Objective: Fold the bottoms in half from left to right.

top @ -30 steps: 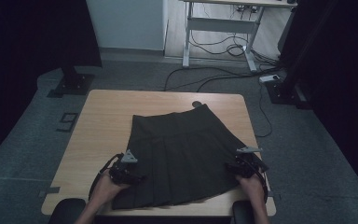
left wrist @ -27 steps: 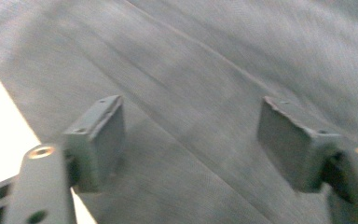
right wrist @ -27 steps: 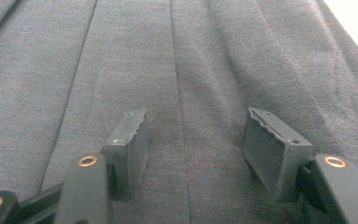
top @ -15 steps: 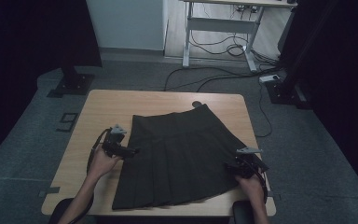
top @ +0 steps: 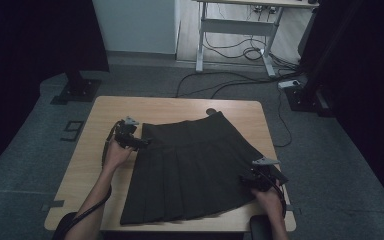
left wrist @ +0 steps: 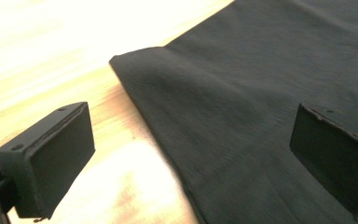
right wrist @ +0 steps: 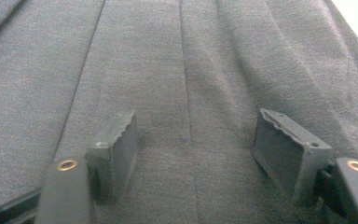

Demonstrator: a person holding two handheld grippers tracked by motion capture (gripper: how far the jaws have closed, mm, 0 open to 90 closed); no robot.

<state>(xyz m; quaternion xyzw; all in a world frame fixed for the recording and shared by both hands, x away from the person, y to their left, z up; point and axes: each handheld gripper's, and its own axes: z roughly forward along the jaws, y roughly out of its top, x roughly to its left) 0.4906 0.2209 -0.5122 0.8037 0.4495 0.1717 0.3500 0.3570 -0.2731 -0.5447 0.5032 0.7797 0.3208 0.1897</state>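
Observation:
A dark pleated skirt (top: 195, 170) lies flat on the wooden table (top: 180, 107), waistband at the far side. My left gripper (top: 139, 143) hovers at the skirt's far left corner, its jaws having just opened wide. In the left gripper view the skirt (left wrist: 261, 93) has its corner and edge between the spread jaws of the left gripper (left wrist: 191, 126), and the pads touch nothing. My right gripper (top: 245, 179) rests at the skirt's near right edge. Its jaws have just been opening, and the right gripper (right wrist: 196, 128) stands over the pleated skirt (right wrist: 191, 56) without pinching it.
Bare wood (left wrist: 51, 60) lies left of the skirt. A small dark tab (top: 211, 111) sits by the waistband near the table's far edge. On the floor behind are a desk frame (top: 235, 25) with cables (top: 240, 55) and black stand bases (top: 77, 92).
My left gripper let go near the skirt's near left corner and travelled along the left edge to the far left corner, with its jaws wider. My right hand stayed put.

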